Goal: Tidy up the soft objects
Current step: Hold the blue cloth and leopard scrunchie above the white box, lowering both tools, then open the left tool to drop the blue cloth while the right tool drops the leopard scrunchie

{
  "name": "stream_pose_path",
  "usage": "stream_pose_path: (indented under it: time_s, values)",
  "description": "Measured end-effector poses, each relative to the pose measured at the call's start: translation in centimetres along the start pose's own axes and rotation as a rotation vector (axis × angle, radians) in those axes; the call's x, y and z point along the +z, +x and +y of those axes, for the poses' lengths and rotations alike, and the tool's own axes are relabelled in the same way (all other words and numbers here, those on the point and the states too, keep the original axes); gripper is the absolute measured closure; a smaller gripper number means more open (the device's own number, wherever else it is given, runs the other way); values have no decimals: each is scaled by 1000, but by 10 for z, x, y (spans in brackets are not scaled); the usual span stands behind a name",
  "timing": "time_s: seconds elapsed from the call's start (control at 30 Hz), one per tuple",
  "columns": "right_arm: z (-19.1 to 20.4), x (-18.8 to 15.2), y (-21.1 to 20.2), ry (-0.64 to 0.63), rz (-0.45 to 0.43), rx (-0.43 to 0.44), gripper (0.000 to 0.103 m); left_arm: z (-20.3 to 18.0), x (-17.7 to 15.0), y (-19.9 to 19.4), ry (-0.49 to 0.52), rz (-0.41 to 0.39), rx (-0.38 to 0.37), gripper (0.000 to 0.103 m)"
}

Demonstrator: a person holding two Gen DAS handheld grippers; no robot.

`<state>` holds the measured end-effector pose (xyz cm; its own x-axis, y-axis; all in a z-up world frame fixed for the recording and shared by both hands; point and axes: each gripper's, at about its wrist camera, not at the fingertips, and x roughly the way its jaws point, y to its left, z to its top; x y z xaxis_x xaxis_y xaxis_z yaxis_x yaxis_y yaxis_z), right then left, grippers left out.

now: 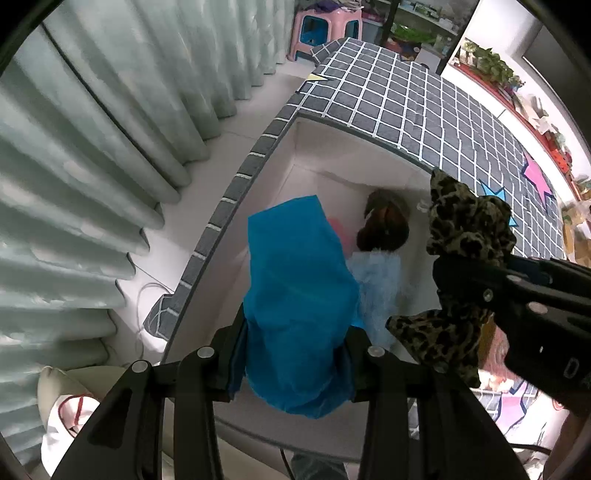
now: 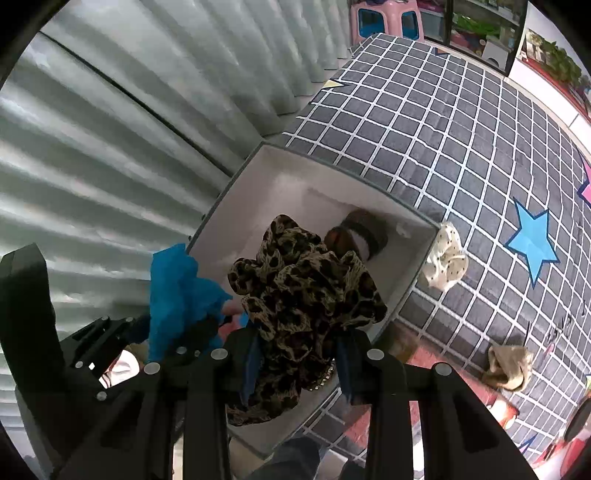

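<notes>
Pale green curtains point(image 1: 92, 177) are hanging behind everything, and a grey checked cover point(image 2: 443, 140) with white lines and coloured stars is spreading across the surface where the white box point(image 2: 236, 206) is sitting; whether that surface is a bed or a bench we cannot tell. We are looking down into the box, and much of its floor is hiding behind what we are carrying. At the far corner a brown rolled item point(image 1: 386, 225) is lying, too blurred to name, and beside it a pale blue fluffy piece point(image 1: 376, 280) and a sliver of something pink are peeking out from under the blue cloth point(image 1: 295, 310).

Our left hand-held gripper point(image 1: 295, 363) is pinching that blue cloth, its jaws partly spread by the bunched fabric, and the cloth is hanging above the near side of the box. Our right hand-held gripper point(image 2: 299, 354) is pressing its jaws nearly together on a leopard-print scrunchie point(image 2: 306, 291), which is bulging out over the open box; the fingertips themselves are being swallowed by the fabric.

Outside the box, a cream dotted scrunchie point(image 2: 445, 260) is resting against its right wall, and a tan crumpled piece point(image 2: 508, 367) is lying well apart on the cover. A pink stool point(image 1: 325, 29) is standing far back, cut off by the frame edge.
</notes>
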<state>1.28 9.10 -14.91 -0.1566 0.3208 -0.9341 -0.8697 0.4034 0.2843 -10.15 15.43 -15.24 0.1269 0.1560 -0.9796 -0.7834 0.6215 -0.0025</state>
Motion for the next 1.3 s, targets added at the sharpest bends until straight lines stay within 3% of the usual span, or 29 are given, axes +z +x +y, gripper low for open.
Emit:
stream_pose_path:
  time_s: [0.47, 1.0, 1.3]
  values:
    - [-15, 21, 21, 39, 35, 17, 67, -13, 22, 26, -38, 26, 57, 59]
    - [-21, 24, 38, 70, 75, 29, 67, -14, 22, 41, -39, 68, 70, 59]
    - [-21, 24, 40, 70, 80, 18, 67, -14, 20, 42, -26, 63, 55, 53]
